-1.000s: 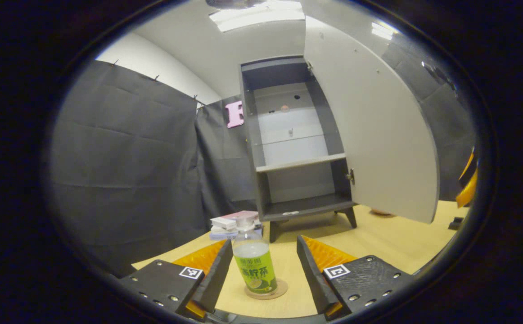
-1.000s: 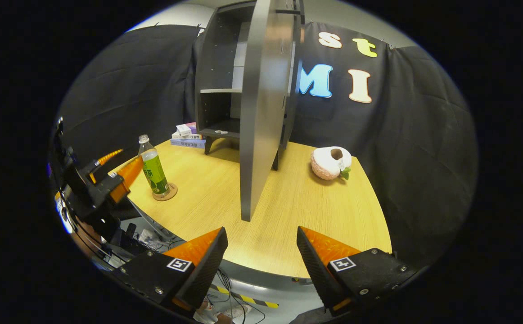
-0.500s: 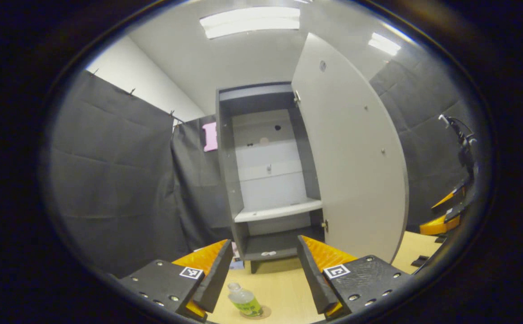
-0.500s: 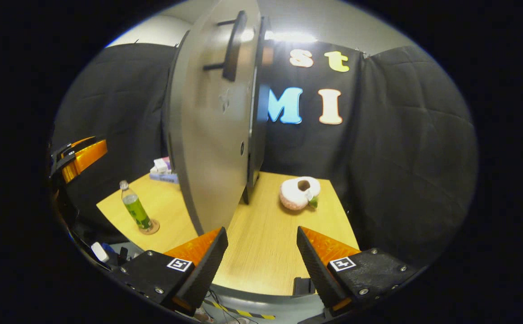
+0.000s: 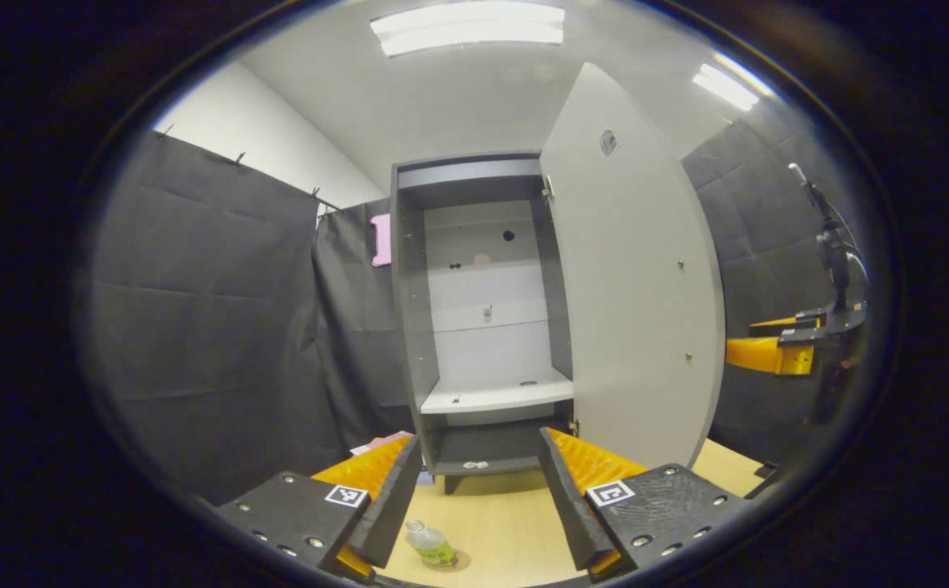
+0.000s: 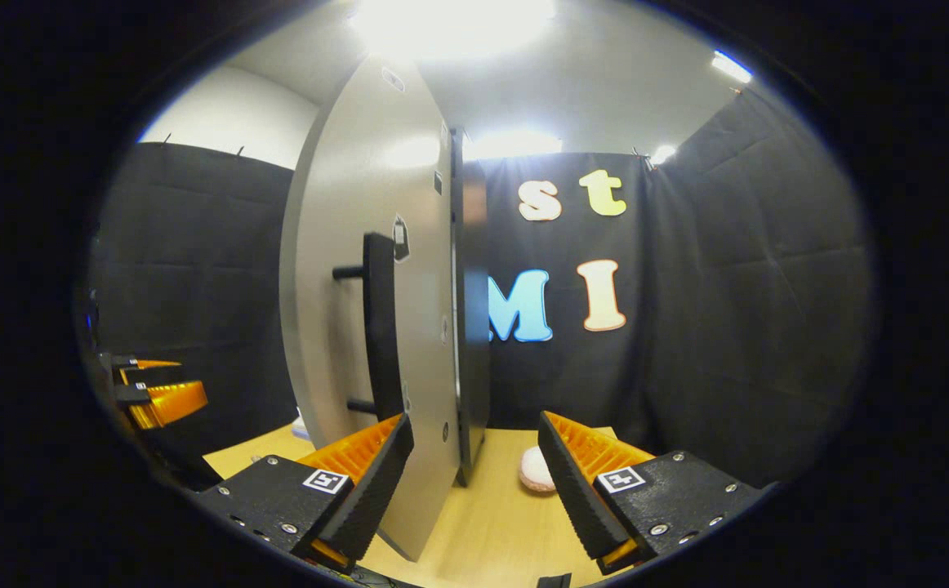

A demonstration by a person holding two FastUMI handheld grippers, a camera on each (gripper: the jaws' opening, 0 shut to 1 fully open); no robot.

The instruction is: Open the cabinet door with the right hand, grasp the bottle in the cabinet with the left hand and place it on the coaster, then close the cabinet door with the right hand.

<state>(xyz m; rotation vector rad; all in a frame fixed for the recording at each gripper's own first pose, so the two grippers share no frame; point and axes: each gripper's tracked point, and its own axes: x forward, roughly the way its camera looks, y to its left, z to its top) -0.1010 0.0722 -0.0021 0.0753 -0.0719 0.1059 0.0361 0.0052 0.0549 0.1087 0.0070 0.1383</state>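
The grey cabinet (image 5: 474,327) stands open on the wooden table, its door (image 5: 630,286) swung out to the right. Far below, the green-labelled bottle (image 5: 431,545) stands on the round coaster (image 5: 452,562). My left gripper (image 5: 478,490) hangs open high above it, holding nothing. In the right gripper view the door's outer face (image 6: 344,286) and its black bar handle (image 6: 380,327) are close ahead. My right gripper (image 6: 474,482) is open, its left finger near the door's lower part, touching nothing that I can tell. The right gripper (image 5: 777,351) also appears beyond the door's edge.
A pale pink-white plush object (image 6: 536,472) lies on the table (image 6: 491,531) behind the door. Some books (image 5: 380,445) lie left of the cabinet's foot. The left gripper (image 6: 156,392) appears at the far left of the right gripper view.
Both grippers have risen; the bottle on the coaster has dropped lower and smaller in the left gripper view. The right gripper has come up close to the door's outer face and handle.
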